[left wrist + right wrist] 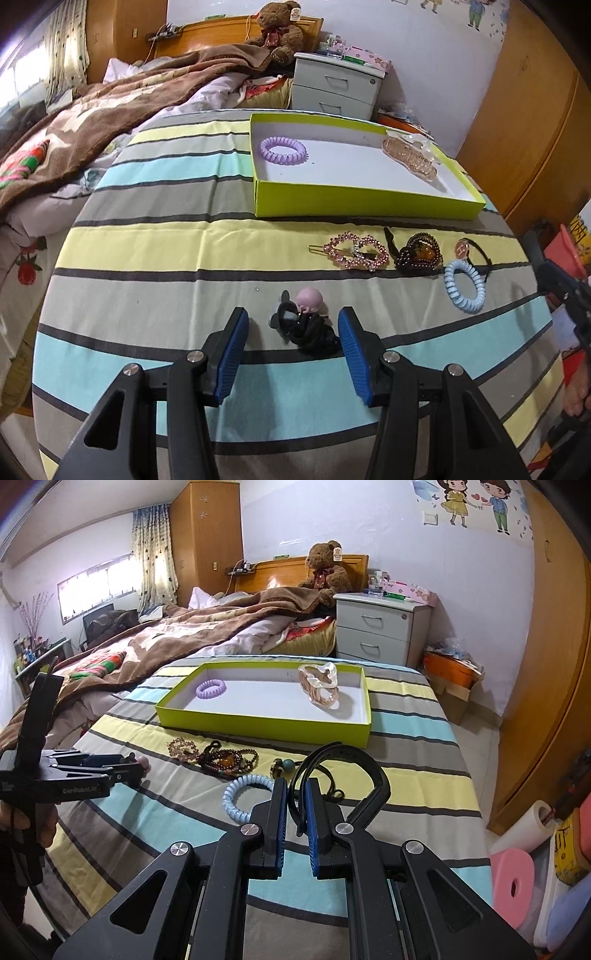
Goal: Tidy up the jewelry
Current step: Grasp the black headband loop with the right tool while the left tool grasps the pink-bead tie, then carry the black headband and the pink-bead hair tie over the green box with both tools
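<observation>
The right tool (295, 814) is pinched on a black headband (364, 771) to carry it to the green box (258, 725), while the left tool (293, 345), spread wide, waits around a black hair tie (312, 332) on the striped surface (147, 240).

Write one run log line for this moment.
left tongs: open around black hair tie | right tongs: shut on black headband | box: two items

glossy plastic coil tie (283, 149), matt cloth tablecloth (147, 295).

A bed (192, 635) under a brown blanket (221, 624) stood beside a grey nightstand (382, 629). Daylight came through the curtained window (96, 587); wooden wardrobes (205, 535) lined lilac walls.
</observation>
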Motion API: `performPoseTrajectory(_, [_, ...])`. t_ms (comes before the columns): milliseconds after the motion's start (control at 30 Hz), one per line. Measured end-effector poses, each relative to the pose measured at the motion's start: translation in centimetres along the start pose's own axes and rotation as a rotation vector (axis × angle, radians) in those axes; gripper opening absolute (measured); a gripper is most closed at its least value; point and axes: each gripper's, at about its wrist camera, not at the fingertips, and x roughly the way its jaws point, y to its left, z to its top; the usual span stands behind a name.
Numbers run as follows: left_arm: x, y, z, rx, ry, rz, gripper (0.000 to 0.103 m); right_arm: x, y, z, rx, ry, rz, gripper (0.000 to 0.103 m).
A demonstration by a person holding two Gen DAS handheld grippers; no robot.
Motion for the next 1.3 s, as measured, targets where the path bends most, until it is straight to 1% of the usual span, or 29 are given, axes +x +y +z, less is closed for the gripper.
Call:
performPoseTrajectory(67, [0.0,-0.1,0.0,0.006,-0.004,0.006,0.045,-0.2,0.1,0.0,0.000,-0.005,0.003,0.010])
performPoseTrajectory(100, [0.0,-0.1,0.0,0.007,-0.006,0.008,0.038,-0.2,0.2,0.0,0.000,-0.007,0.004,0.010])
performPoseTrajectory(133, [0.0,0.0,0.0,0.005,-0.006,0.008,0.035,-0.2,0.2,0.0,0.000,-0.008,0.004,0.010])
performPoseTrajectory(400, [0.1,0.0,0.1,0.008,-0.005,0.007,0.029,-0.2,0.3,0.1,-0.002,-0.005,-0.001,0.010])
performPoseTrajectory(433, [0.1,0.0,0.1,0.008,-0.005,0.007,0.027,-0.2,0.3,0.1,-0.003,-0.005,-0.001,0.010])
performPoseTrajectory(867, [-1.4,0.2,0.9,0.005,-0.044,0.002,0.027,-0.5,0.8,0.9,-0.005,-0.017,0.001,0.010])
performPoseTrajectory(1033, [-2.2,-0.3,1.8,0.010,-0.065,-0.009,0.027,-0.6,0.9,2.1,-0.013,-0.031,0.002,0.010])
performPoseTrajectory(1300, [-3.2,-0.5,4.2,0.014,-0.106,-0.028,0.027,0.0,1.1,5.3,-0.039,-0.051,0.007,0.010])
